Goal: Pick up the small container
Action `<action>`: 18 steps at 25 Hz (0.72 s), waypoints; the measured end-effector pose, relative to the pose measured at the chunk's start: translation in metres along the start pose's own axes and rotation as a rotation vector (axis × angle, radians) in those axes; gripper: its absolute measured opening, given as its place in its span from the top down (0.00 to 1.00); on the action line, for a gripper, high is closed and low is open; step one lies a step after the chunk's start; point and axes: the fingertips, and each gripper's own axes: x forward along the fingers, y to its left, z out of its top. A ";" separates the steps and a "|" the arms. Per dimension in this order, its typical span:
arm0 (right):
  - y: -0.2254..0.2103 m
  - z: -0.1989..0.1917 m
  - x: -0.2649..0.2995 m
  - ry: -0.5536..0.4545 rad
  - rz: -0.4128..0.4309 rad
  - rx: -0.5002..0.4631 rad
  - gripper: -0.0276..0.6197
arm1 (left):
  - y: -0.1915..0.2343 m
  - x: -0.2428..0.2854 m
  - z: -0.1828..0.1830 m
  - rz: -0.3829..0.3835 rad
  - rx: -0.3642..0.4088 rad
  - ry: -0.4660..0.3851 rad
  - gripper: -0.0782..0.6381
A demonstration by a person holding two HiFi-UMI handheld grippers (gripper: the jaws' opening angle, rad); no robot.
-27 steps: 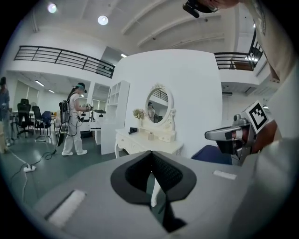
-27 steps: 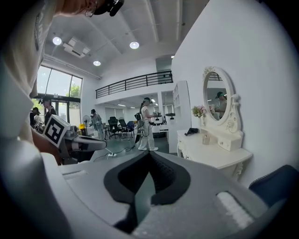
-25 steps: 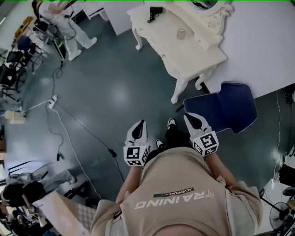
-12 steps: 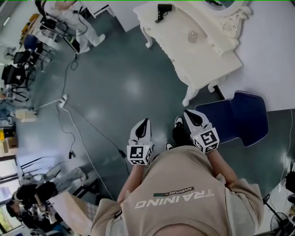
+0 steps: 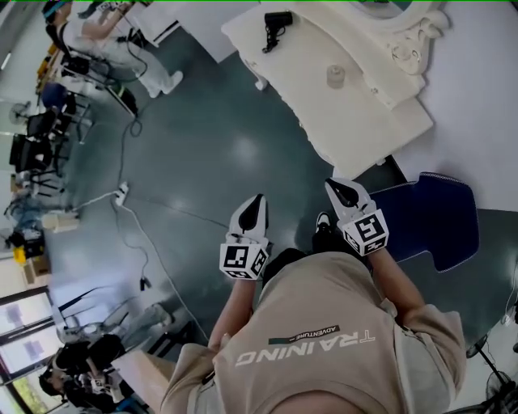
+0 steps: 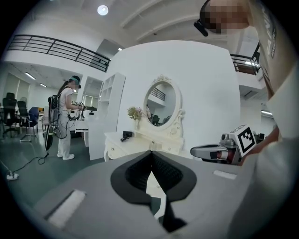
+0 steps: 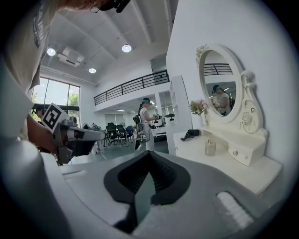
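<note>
The small container is a clear little jar standing on the white dressing table, far ahead of both grippers. It also shows in the right gripper view as the jar below the oval mirror. My left gripper is held at waist height over the dark floor, its jaws shut with nothing between them. My right gripper is level with it near the table's front edge, also shut and empty. The closed jaws of each show in the left gripper view and the right gripper view.
A black hair dryer lies at the table's far left end. A blue chair stands to my right beside the table. A person works at the back left among office chairs. A cable crosses the floor.
The dressing table and the jar have come closer and shifted in the head view as I walk toward them. Both grippers stay shut and sit slightly higher in the frame.
</note>
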 end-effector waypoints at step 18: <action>-0.041 0.019 0.103 0.082 -0.062 0.002 0.95 | 0.080 0.089 0.015 -0.104 0.042 0.025 0.87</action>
